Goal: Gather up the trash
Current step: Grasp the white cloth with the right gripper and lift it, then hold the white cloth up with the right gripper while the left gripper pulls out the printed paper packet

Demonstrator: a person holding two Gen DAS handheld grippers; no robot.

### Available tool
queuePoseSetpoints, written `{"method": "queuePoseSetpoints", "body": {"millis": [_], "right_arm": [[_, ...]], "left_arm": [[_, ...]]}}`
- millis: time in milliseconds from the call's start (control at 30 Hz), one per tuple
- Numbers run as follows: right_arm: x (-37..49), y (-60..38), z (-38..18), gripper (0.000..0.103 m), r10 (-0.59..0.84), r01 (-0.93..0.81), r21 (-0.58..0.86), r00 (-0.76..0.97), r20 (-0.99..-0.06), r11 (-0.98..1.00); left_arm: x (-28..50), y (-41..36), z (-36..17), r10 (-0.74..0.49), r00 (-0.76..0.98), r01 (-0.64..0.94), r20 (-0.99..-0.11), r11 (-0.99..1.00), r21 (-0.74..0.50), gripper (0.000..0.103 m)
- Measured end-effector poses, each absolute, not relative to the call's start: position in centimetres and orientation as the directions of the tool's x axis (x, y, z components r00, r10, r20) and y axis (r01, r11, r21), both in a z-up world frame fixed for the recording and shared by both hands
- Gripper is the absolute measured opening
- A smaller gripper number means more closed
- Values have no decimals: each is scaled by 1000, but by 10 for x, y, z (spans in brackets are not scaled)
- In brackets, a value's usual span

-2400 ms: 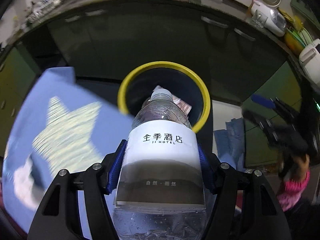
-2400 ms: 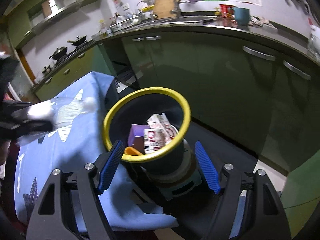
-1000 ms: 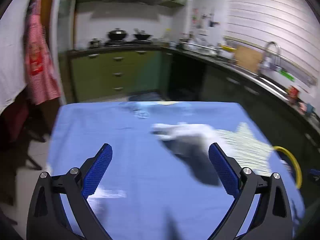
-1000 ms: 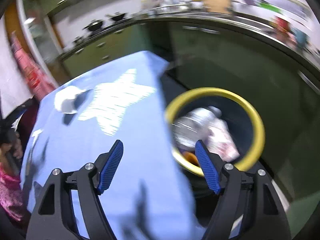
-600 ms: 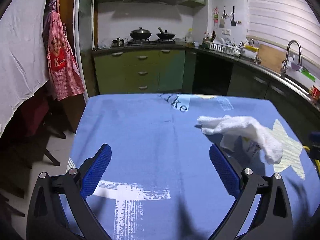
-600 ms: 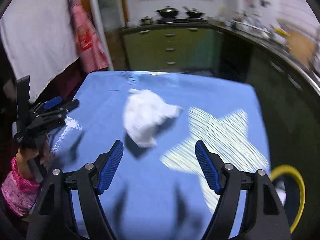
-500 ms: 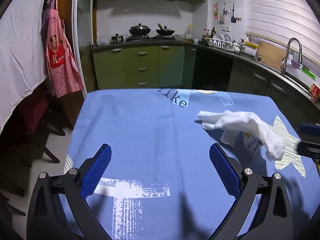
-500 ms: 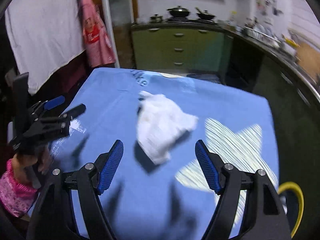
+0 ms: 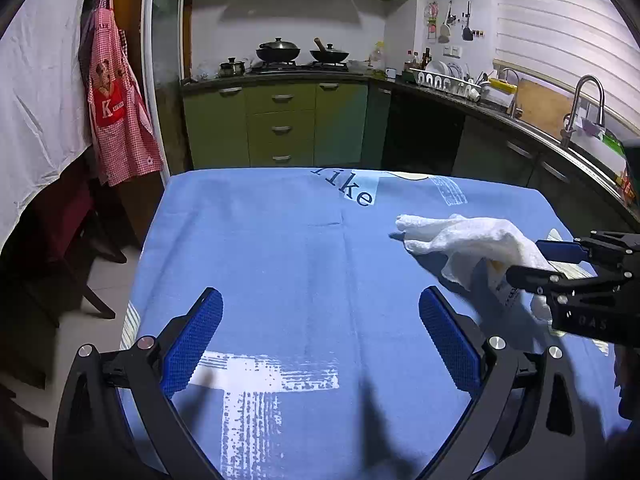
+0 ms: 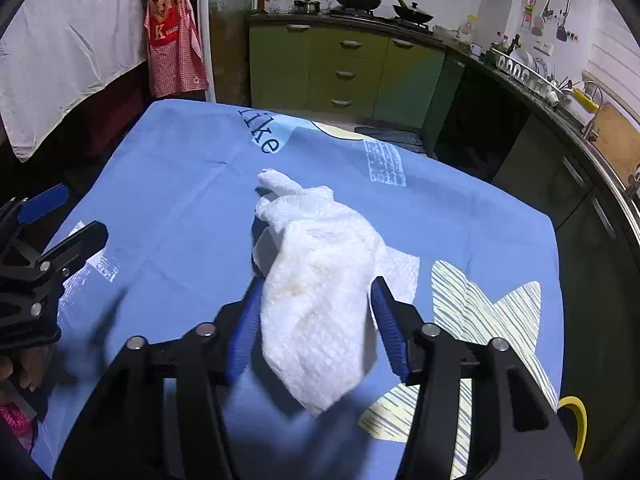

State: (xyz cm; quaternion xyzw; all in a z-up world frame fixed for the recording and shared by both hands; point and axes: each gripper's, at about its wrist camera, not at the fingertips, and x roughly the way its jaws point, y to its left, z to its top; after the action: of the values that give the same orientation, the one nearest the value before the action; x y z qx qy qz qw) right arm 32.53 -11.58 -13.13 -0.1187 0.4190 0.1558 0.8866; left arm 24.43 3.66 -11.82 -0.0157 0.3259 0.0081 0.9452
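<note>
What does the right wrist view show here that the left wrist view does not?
Only the right wrist view shows the yellow bin rim past the table's edge and the right gripper straddling the paper towel, fingers either side; contact is unclear. Only the left wrist view shows the sink faucet and a printed item under the towel. Both show the blue tablecloth, the red apron, the stove pans and the open, empty left gripper.

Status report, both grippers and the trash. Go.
Left gripper open, empty, above the blue tablecloth. Right gripper jaws either side of the white paper towel, not closed on it. Yellow-rimmed bin at table's edge. Nothing in the way.
</note>
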Motion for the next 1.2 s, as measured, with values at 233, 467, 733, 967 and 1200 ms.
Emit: {"method": "queuePoseSetpoints", "body": {"millis": [233, 467, 733, 967, 1200], "right_arm": [[324, -120, -125, 12, 192, -367, -63, 617, -763, 928], [321, -128, -113, 7, 230, -360, -18, 632, -740, 933], [317, -141, -83, 6, 311, -366, 75, 644, -699, 928], [315, -152, -66, 7, 394, -377, 187, 602, -695, 907], [311, -154, -72, 9, 423, -379, 236, 556, -715, 895]], "left_arm": [[245, 34, -121, 4, 783, -14, -622, 1000, -12, 97], [245, 33, -123, 7, 781, -10, -624, 1000, 0, 97], [245, 31, -125, 8, 779, -5, -627, 1000, 6, 97], [242, 30, -124, 5, 782, 1, -623, 1000, 8, 98], [241, 27, -124, 0, 783, 10, -622, 1000, 13, 98]]}}
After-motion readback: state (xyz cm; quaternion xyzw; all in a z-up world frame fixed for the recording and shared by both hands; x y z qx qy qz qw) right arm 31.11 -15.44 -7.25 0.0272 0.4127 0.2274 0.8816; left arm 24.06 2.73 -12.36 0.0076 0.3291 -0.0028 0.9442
